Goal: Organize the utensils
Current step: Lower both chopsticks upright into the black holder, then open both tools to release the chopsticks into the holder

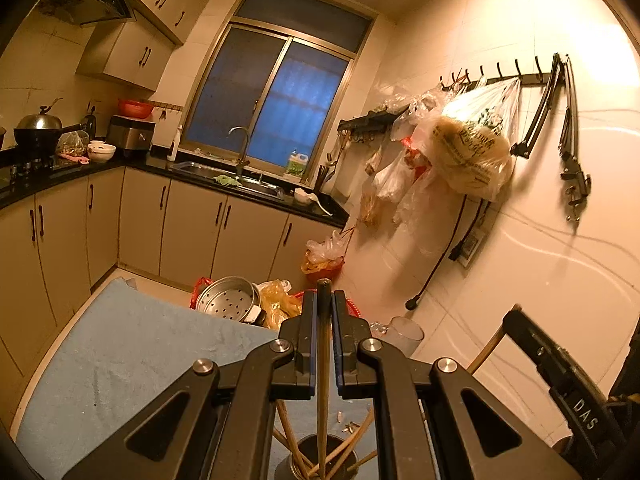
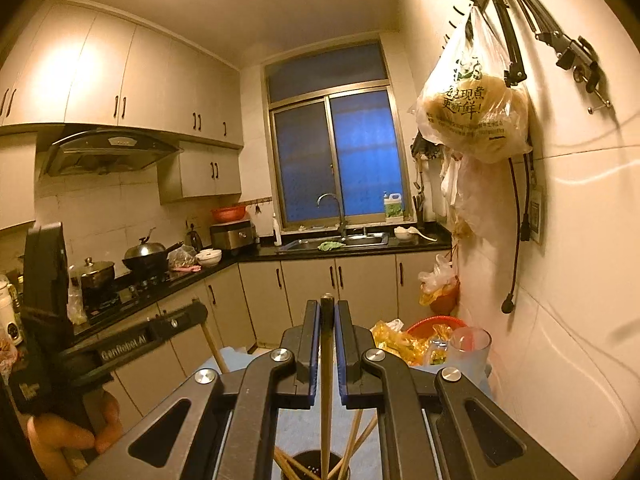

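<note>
My left gripper (image 1: 324, 300) is shut on a wooden chopstick (image 1: 323, 360) with a dark top, held upright, its lower end in a dark round holder (image 1: 316, 462) that holds several more chopsticks. My right gripper (image 2: 327, 308) is shut on another wooden chopstick (image 2: 326, 380), also upright, its lower end in the same holder (image 2: 316, 468). The right gripper's body shows at the right of the left wrist view (image 1: 560, 376); the left gripper's body and the hand holding it show at the left of the right wrist view (image 2: 120, 344).
The holder stands on a table covered with a blue cloth (image 1: 140, 360). A clear plastic cup (image 2: 470, 350) stands at the table's far right. Beyond are a metal steamer pot (image 1: 230, 298), a red basket with bags (image 2: 436, 326), the tiled wall and kitchen counters.
</note>
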Action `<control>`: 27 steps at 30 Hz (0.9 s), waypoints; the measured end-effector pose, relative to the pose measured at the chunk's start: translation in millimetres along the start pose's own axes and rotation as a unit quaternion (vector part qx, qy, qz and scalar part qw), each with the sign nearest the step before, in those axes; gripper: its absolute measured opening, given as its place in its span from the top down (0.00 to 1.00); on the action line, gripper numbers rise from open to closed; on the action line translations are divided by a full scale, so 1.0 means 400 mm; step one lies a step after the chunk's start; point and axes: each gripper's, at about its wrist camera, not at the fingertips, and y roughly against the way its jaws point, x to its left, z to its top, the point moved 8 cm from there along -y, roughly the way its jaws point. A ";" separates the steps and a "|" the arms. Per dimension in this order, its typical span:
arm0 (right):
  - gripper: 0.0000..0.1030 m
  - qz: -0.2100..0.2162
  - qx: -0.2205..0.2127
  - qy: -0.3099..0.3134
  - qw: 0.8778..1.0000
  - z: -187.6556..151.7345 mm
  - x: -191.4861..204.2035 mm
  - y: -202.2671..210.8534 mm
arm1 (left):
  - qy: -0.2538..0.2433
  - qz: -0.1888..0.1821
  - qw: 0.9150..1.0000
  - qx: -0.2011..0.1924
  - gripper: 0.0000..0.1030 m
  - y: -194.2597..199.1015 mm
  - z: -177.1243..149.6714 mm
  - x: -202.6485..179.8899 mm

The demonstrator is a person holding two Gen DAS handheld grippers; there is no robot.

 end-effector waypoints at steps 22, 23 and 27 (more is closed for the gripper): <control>0.92 -0.009 0.089 -0.025 0.996 -0.237 -0.037 -0.119 | -0.020 0.021 0.997 0.066 0.93 -0.088 -0.159 0.029; 0.92 -0.010 0.092 -0.026 0.995 -0.244 -0.040 -0.119 | -0.022 0.021 0.997 0.069 0.93 -0.087 -0.165 0.028; 0.90 -0.013 0.091 -0.028 0.995 -0.247 -0.049 -0.111 | -0.026 0.022 0.996 0.079 0.93 -0.085 -0.182 0.023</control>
